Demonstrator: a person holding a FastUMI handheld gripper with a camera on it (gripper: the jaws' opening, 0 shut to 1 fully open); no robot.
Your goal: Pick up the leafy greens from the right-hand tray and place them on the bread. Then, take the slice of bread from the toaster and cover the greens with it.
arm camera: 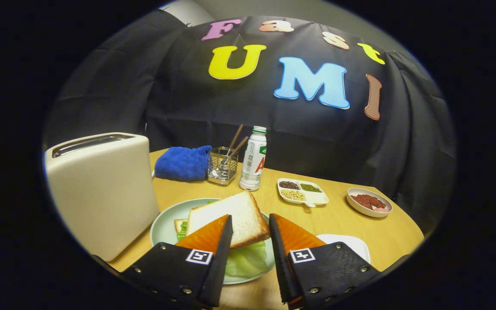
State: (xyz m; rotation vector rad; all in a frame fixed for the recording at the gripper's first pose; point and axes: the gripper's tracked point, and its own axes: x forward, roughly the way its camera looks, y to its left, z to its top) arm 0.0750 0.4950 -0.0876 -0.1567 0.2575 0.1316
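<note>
jaws (250,237) parted, level, just above top bread slice (230,217) on leafy greens (248,260)

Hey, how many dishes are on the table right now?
4: a green plate under the sandwich beside the toaster, a white plate behind the open gripper, a divided tray of beans, and a bowl. Others may be hidden.

A light wooden tabletop (360,232) stands against a draped black cloth wall (153,107); above the cloth shows what may be a pale grey wall (274,10).

Bread (230,217) on greens (248,260); toaster (101,189) left
</note>
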